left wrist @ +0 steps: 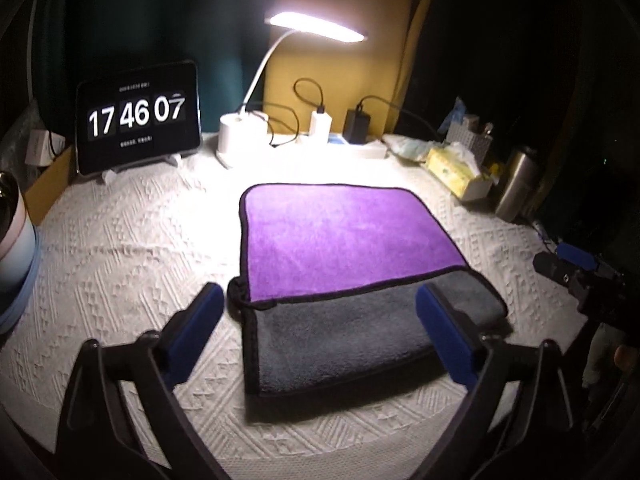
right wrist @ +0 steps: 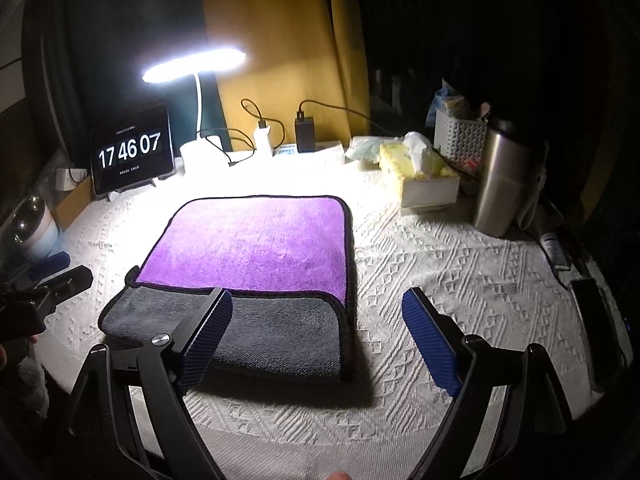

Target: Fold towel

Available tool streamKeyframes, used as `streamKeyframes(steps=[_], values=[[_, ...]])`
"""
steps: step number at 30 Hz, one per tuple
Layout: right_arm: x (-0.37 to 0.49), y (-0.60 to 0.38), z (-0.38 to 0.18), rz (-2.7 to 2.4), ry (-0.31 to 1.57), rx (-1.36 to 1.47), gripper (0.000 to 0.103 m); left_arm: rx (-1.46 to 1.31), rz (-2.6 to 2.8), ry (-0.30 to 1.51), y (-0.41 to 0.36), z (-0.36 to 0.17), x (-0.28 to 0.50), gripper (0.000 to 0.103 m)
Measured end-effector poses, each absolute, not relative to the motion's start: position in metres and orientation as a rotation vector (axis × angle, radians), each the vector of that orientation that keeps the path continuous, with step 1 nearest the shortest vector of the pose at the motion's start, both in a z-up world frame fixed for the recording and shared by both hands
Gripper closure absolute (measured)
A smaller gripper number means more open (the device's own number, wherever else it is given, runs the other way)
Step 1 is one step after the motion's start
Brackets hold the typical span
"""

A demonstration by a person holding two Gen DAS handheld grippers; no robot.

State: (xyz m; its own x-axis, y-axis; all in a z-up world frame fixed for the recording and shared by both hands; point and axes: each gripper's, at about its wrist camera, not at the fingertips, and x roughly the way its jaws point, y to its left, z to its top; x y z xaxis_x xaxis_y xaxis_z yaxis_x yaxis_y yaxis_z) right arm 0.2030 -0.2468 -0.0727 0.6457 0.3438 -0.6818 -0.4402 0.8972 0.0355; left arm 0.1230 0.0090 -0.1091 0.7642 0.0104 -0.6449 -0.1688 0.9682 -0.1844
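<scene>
A towel, purple on one face and grey on the other with black edging, lies flat on the white textured tablecloth. Its near part is turned over, showing a grey band. It also shows in the right wrist view. My left gripper is open above the towel's near left corner and holds nothing. My right gripper is open above the towel's near right corner and holds nothing. The right gripper shows at the right edge of the left wrist view; the left gripper shows at the left edge of the right wrist view.
At the back stand a tablet clock, a lit desk lamp, chargers with cables, a tissue box, a white basket and a steel flask. A cup stands at the left.
</scene>
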Motion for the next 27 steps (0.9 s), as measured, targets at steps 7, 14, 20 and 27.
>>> streamKeyframes(steps=[7,14,20,27], values=[[0.225,-0.248,-0.090,0.464,0.788,-0.145,0.019,-0.259,0.123,0.758,0.012,-0.130,0.136,0.012],[0.243,-0.249,-0.107,0.479,0.832,-0.148,0.029,-0.282,0.150,0.819,0.022,-0.153,0.149,0.023],[0.255,-0.247,-0.124,0.498,0.872,-0.151,0.035,-0.301,0.165,0.872,0.030,-0.170,0.160,0.029],[0.265,-0.244,-0.144,0.518,0.914,-0.148,0.041,-0.277,0.187,0.911,0.032,-0.184,0.167,0.038]])
